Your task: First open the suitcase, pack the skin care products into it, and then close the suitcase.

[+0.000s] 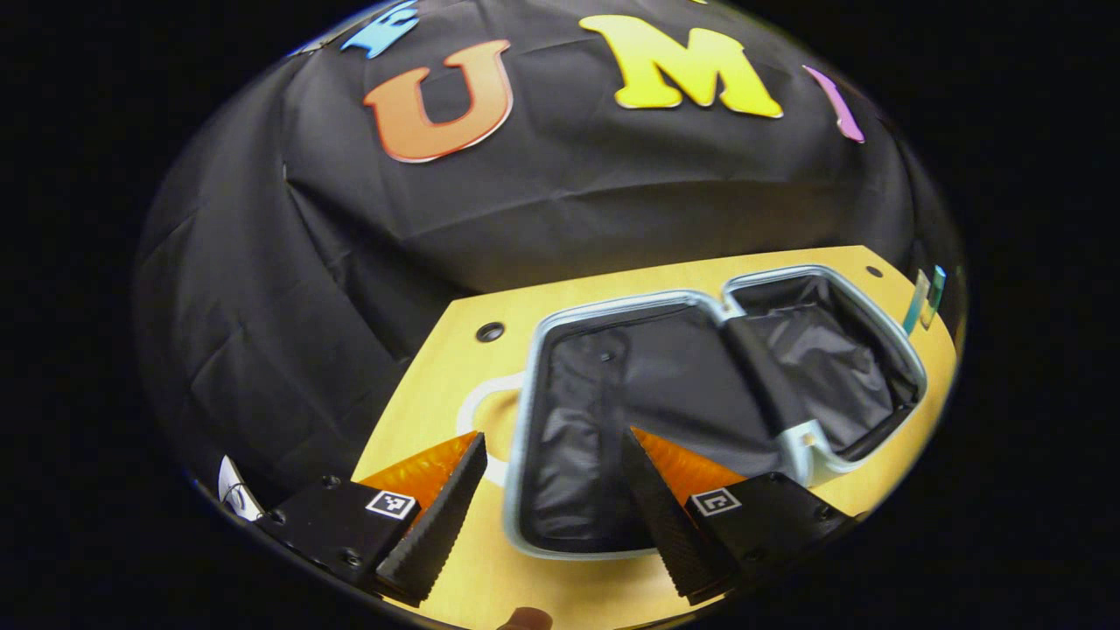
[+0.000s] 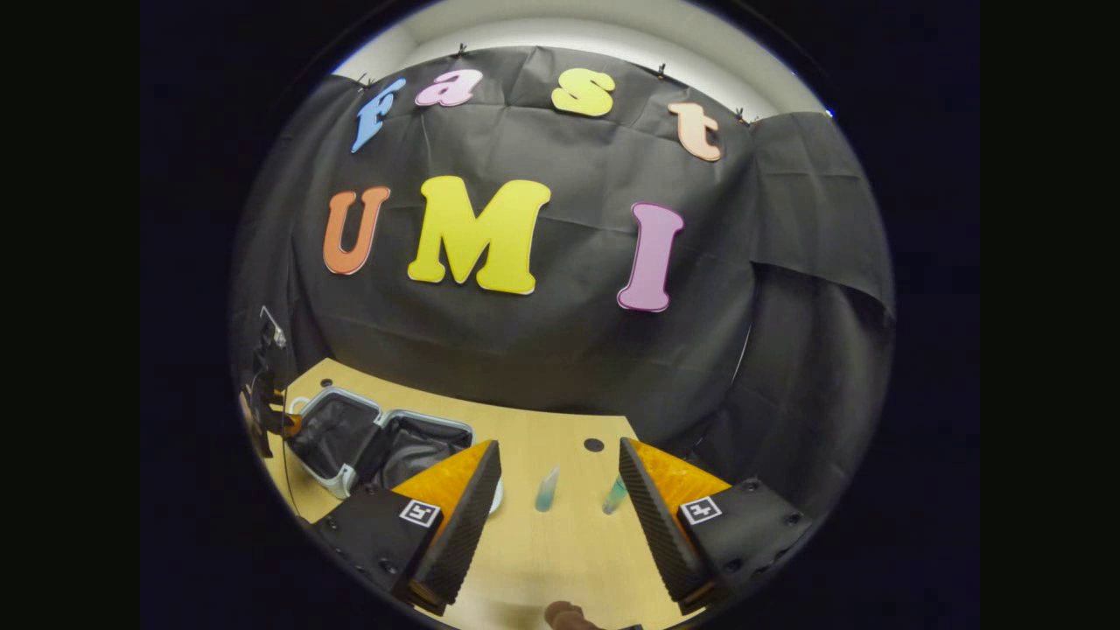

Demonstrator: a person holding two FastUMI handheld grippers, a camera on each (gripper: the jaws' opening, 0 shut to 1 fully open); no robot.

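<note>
In the left gripper view, the suitcase [image 1: 700,394] lay open flat on the yellow tabletop [image 1: 437,376], both black-lined halves facing up inside pale blue rims, and the left gripper [image 1: 553,490] hovered over its near half with its fingers spread wide apart, holding nothing. In the right gripper view, the right gripper [image 2: 560,499] likewise had its fingers parted and empty (two skin care tubes [image 2: 547,488] lay on the tabletop between and beyond them, the right-hand tube just beside the right finger), while the open suitcase sat well off to the left, with the left gripper at its far side.
</note>
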